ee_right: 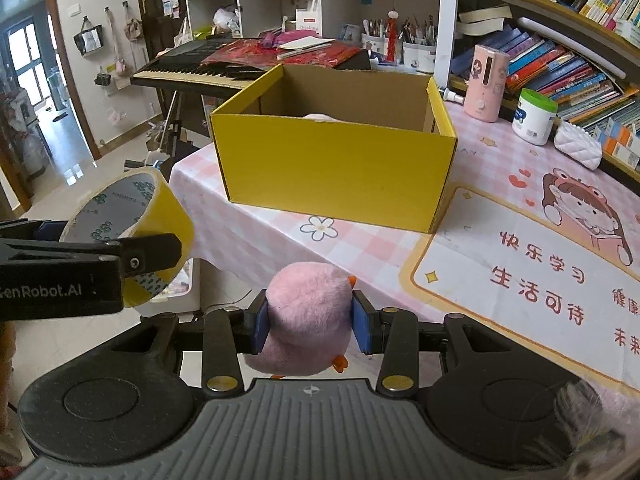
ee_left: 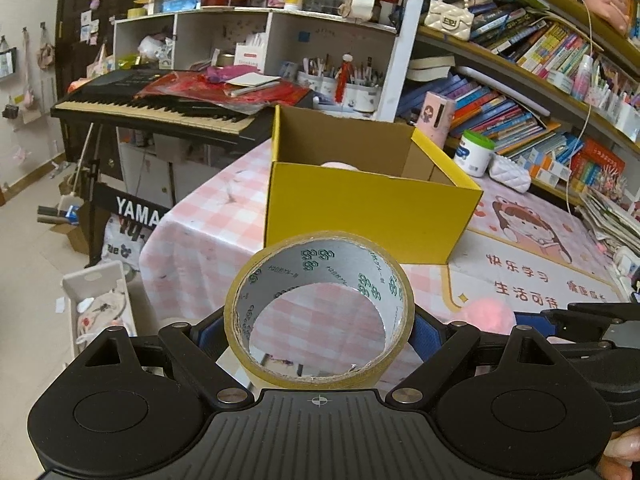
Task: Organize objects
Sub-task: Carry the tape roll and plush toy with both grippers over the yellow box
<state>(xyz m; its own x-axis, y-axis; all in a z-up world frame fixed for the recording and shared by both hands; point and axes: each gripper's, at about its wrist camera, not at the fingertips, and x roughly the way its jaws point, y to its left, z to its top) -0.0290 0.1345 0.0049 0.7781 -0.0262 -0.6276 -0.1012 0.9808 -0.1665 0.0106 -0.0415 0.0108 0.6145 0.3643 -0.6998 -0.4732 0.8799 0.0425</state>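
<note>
My left gripper (ee_left: 319, 334) is shut on a roll of yellow packing tape (ee_left: 320, 256), held above the table's near edge, in front of the open yellow cardboard box (ee_left: 368, 208). The tape roll (ee_right: 160, 216) and left gripper (ee_right: 132, 258) also show at the left of the right wrist view. My right gripper (ee_right: 310, 326) is shut on a pink plush bird (ee_right: 308, 312) with orange beak and feet, short of the box (ee_right: 336, 168). Something pale pink (ee_right: 320, 117) lies inside the box, mostly hidden by its wall.
The table has a pink checked cloth (ee_right: 260, 236) and a cartoon mat (ee_right: 520, 280). A white tub (ee_right: 534, 116), a pink device (ee_right: 486, 80) and a white quilted pouch (ee_right: 578, 148) stand right of the box. A keyboard (ee_right: 192, 72) and bookshelves (ee_right: 560, 56) lie behind.
</note>
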